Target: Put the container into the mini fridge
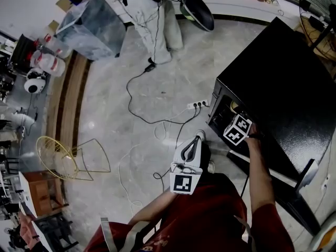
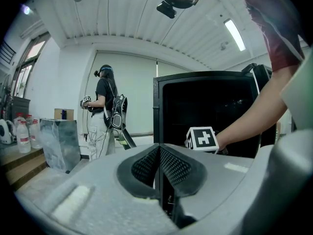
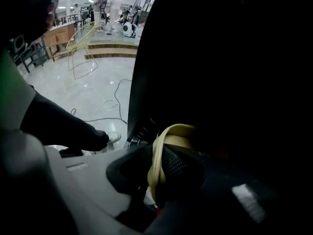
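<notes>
The mini fridge [image 1: 283, 88] stands open-fronted (cables [image 1: 127, 91] and a power strip [image 1: 198, 104] lie just before it).

Gold wire chair [image 1: 55, 159], white power strip [image 1: 198, 104], black cable [image 1: 127, 91], marble floor [image 1: 121, 135]

- The floor [image 1: 157, 67] is pale grey polished stone, glossy enough to catch the light.
- A black mini fridge [image 1: 283, 83] stands on it at the right.
- A white power strip [image 1: 198, 104] lies just beside the fridge's front corner.
- A black cable [image 1: 134, 101] loops from the strip across the stone.
- A thin white cable [image 1: 157, 129] curls nearby.
- A yellow wire chair [image 1: 58, 159] sits at the left, near a wooden step [image 1: 71, 93].
- A box wrapped in film [image 1: 92, 22] stands at the far end.
</notes>
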A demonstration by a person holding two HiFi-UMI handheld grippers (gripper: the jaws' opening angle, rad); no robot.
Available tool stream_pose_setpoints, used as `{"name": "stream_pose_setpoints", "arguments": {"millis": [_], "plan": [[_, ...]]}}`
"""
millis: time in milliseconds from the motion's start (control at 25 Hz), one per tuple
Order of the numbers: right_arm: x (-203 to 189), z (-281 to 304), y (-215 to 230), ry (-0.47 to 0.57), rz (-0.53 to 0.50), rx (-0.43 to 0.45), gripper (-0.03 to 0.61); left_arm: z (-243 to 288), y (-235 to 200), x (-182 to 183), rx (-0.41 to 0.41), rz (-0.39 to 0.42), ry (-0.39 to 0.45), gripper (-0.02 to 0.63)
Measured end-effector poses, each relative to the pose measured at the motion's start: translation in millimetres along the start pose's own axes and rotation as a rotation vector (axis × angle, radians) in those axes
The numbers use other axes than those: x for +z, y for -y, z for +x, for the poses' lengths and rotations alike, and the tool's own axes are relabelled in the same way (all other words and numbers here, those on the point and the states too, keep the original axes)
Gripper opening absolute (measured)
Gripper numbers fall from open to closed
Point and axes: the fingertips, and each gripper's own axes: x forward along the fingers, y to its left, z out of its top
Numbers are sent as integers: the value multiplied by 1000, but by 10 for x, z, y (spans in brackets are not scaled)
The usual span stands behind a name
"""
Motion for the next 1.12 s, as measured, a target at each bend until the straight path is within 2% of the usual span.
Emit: {"name": "stream_pose_setpoints", "arguments": {"millis": [160, 280, 440, 720, 960, 1120], "plan": [[-117, 72, 1, -32, -4, -30, 154, -12, 20, 29, 9, 2, 5, 5], [-87, 3, 13, -14, 24, -52, 200, -32, 30, 39, 11, 0, 0, 5], [-14, -130, -24, 13, 42, -72, 227, -48, 52, 53, 17, -1, 5, 5], [126, -446, -93, 86, 69, -150, 236, -114, 130, 59, 22, -7, 4, 5], [254, -805, -210, 149, 74, -185, 241, -199, 134, 89, 33, 2, 3, 5], [337, -1037, -363, 212, 116, -180, 241, -246, 103, 84, 44, -7, -1, 5]]}}
